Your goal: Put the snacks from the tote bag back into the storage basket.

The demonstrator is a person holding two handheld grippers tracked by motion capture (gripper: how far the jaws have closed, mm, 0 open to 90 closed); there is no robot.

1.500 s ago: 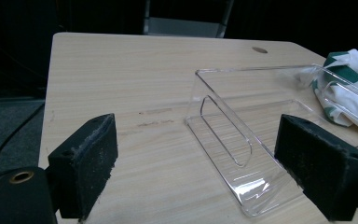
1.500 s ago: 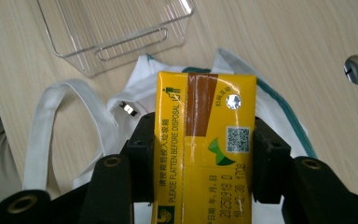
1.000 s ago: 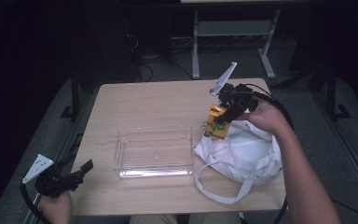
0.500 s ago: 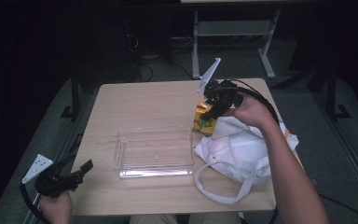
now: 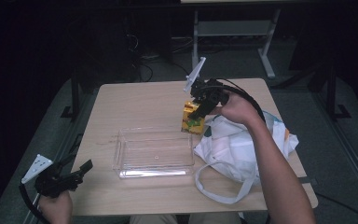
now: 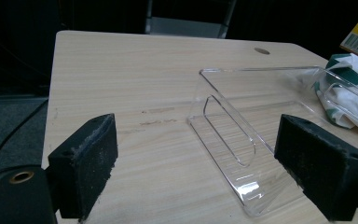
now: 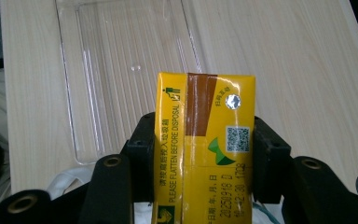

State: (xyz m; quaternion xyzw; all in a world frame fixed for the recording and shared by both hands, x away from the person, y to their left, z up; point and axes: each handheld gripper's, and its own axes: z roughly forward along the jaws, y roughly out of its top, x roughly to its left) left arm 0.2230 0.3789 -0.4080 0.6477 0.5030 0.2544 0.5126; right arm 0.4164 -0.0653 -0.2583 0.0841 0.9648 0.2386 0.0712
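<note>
My right gripper [image 5: 198,111] is shut on a yellow drink carton [image 5: 192,119] and holds it in the air beside the far right corner of the clear plastic tray [image 5: 121,154]. In the right gripper view the carton [image 7: 204,149] sits upright between the two black jaws, with the tray [image 7: 84,84] below and beyond it. My left gripper [image 5: 77,170] rests open at the table's near left corner. Its pads [image 6: 86,163] stand wide apart, and the tray [image 6: 242,121] lies ahead of them.
A white cloth bag [image 5: 235,144] with green print lies right of the tray, its strap looping toward the front edge. The bag [image 6: 349,88] also shows behind the tray's far wall. The wooden table [image 5: 140,100] has bare room at back left.
My right gripper has carried the carton up out of the bag and leftward toward the tray. The left gripper has stayed where it was.
</note>
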